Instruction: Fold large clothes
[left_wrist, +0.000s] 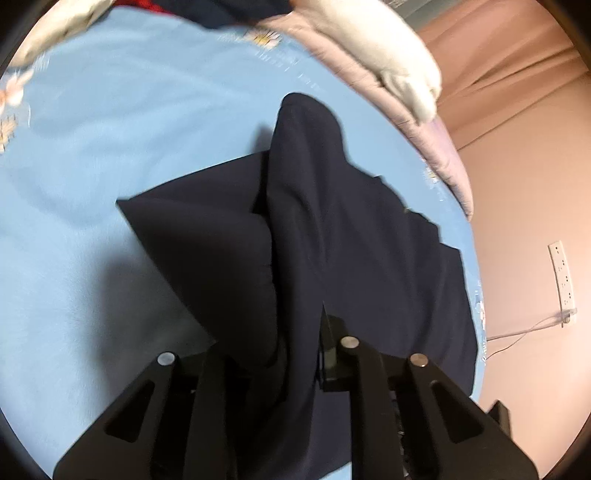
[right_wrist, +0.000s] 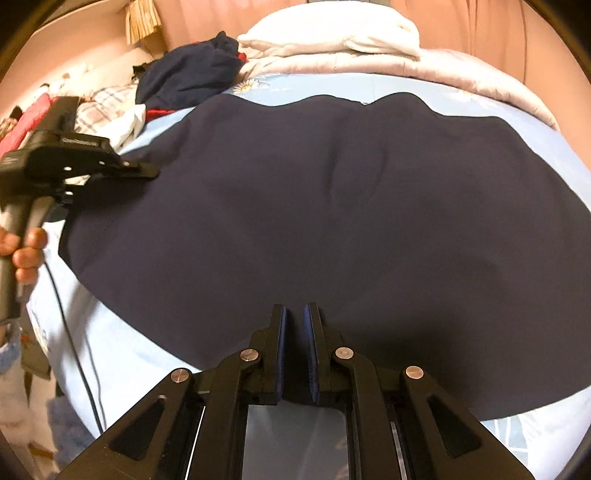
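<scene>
The navy garment (right_wrist: 314, 221) lies spread on the light blue bed sheet (right_wrist: 140, 350), its long axis running left to right across the right wrist view, far edge toward the white pillow (right_wrist: 332, 33). The left gripper (right_wrist: 142, 170) has its jaws clamped on the garment's left edge, lifting a fold there. The right gripper (right_wrist: 295, 317) hovers at the near edge, its jaws narrow with a small gap and nothing visibly between them. A clothes pile (right_wrist: 192, 74) sits beyond.
</scene>
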